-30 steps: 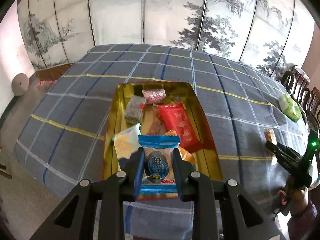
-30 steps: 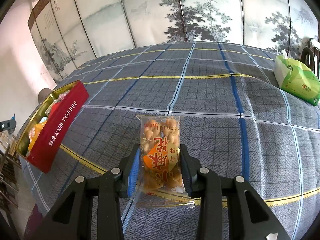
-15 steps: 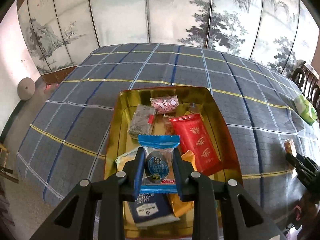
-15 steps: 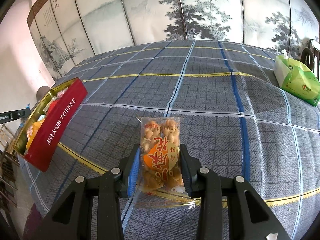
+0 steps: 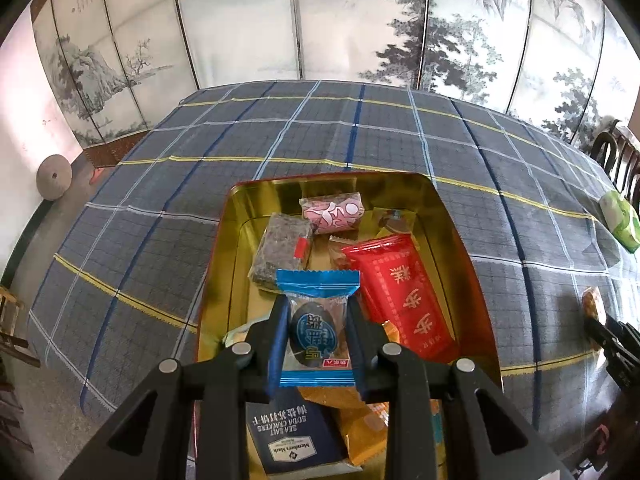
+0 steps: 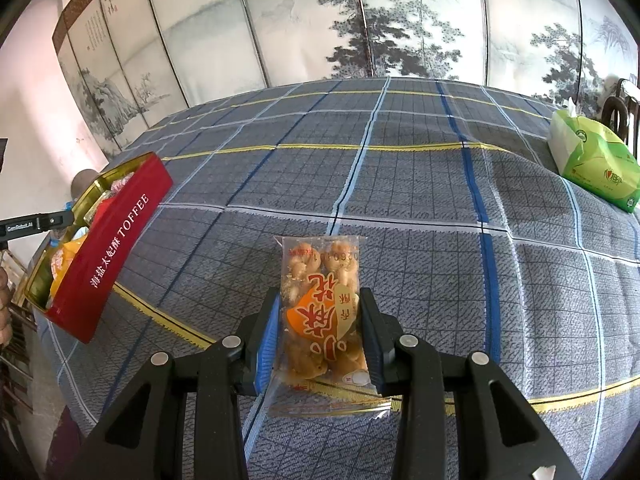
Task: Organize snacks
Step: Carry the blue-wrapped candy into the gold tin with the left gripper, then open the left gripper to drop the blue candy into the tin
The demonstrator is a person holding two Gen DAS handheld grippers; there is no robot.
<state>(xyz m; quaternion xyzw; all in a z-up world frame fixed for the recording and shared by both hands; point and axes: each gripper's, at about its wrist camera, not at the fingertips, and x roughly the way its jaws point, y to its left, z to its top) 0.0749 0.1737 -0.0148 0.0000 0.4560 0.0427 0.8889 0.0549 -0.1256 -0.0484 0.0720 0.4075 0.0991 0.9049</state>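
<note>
Left tongs (image 5: 318, 334) are closed on a blue-edged snack packet (image 5: 317, 326), pinched at both sides w/ its top seal sticking up past the fingertips. It is held above the near half of the gold tin (image 5: 228, 256), not touching the contents. Inside the tin, a red packet (image 5: 404, 300) is seen on the right, a dark bar (image 5: 280, 252) in clear wrap on the left, and a pink-and-white packet (image 5: 332, 212) near the far wall. A navy cracker pack (image 5: 292, 436) and an orange wrapper (image 5: 360, 428) are seen at the near end, partly hidden under the tongs. The tin is set on the bench, covered w/ a blue-grey plaid cloth (image 5: 360, 128).

Right tongs (image 6: 320, 336) are shut on a clear packet of fried dough twists (image 6: 322, 312) w/ an orange label, gripped across the middle. Whether it is lifted off the cloth or resting on it can't be told. From this side the tin's red wall (image 6: 116, 252) marked TOFFEE is seen well to the left, and a green tissue pack (image 6: 596, 164) lies at the far right of the bench. A folding screen (image 6: 320, 20) painted w/ trees and hills is seen behind the bench.
</note>
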